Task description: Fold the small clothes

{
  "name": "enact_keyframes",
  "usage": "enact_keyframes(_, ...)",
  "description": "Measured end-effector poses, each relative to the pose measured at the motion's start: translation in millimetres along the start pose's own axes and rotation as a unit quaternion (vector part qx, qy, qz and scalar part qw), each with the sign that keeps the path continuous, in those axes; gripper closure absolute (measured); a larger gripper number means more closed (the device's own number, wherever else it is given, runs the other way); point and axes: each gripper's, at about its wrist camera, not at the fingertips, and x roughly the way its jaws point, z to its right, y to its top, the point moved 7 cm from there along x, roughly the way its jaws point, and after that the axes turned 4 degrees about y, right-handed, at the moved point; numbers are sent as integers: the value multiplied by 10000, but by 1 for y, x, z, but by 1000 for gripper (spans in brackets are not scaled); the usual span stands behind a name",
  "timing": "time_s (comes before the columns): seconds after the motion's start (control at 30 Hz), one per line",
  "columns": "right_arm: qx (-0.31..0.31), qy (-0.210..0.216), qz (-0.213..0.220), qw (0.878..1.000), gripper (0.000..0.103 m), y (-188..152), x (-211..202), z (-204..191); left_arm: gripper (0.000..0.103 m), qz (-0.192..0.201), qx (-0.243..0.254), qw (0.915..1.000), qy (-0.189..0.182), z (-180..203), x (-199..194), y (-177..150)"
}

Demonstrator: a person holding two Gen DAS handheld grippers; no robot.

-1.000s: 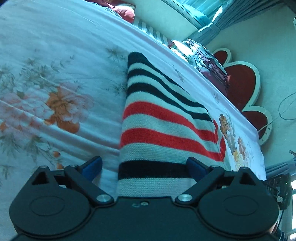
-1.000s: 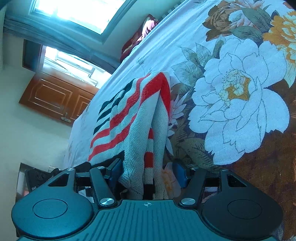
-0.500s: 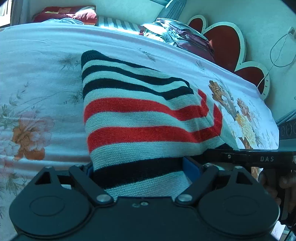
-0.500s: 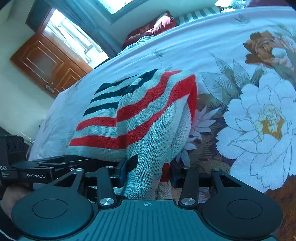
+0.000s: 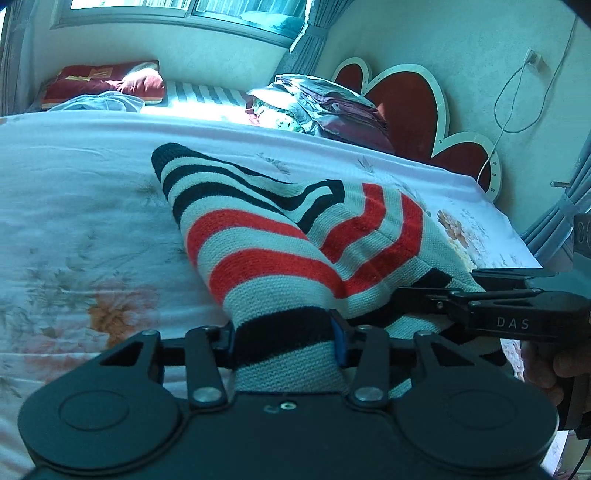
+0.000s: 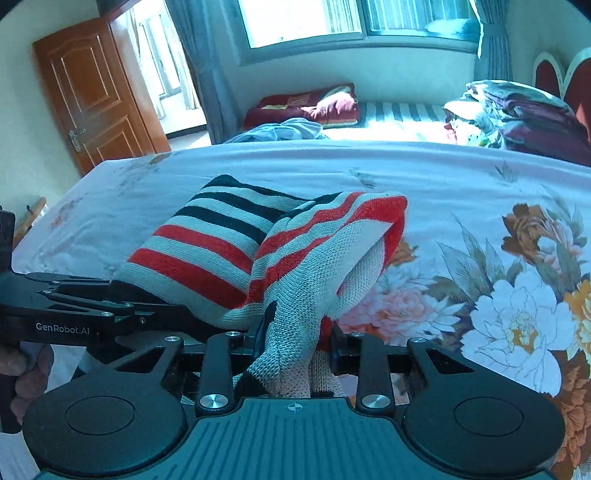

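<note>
On the flowered bedspread (image 5: 74, 206), one striped knit garment (image 5: 266, 236), banded black, red and pale grey, lies with its far end on the cloth and its near hem lifted between two grippers. Left gripper (image 5: 284, 343): jaws closing, blue pads pressed on the black hem band, cloth bunched between them. Right gripper (image 6: 295, 343): jaws closing on a gathered fold of the same hem, pads touching the knit on both sides. Each tool appears from the side in the other's view, with part of one hand (image 5: 550, 369) on its handle. Compared with one second earlier, both pairs of jaws stand narrower, the garment's near edge sits higher, its red stripes now buckle into a fold at the right, and both views have rolled level. Surroundings: one bed, one scalloped red headboard (image 5: 413, 110), one pile of folded bedding (image 5: 332, 107), one dark red pillow (image 6: 306, 105), one window (image 6: 332, 18), one wooden door (image 6: 92, 92)
</note>
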Motion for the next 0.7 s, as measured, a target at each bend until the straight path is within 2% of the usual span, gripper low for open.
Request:
enact_keyframes(0.23,-244,261,77,9993,72,17,39,-83,60,92,27,9995,290,-69,-51,0)
enact_keyframes(0.47,-154,636,-108,9978,72,8,93,-152,60,-78,-153,9982,575,-140,-82,-23)
enact_keyframes(0.53,-25,704,-274,9971,71,0,111,-158,58,-268,-284,9975,583,-159,-80,-33)
enact_keyframes(0.6,327,584,-657,9956,68,-15,135,-153,49,-366,-571,9964,506,-177,-73,-44)
enact_keyframes(0.7,905,725,-569,9916,64,-23,143,-137,42,-197,-976,9945,310,-190,-70,-53)
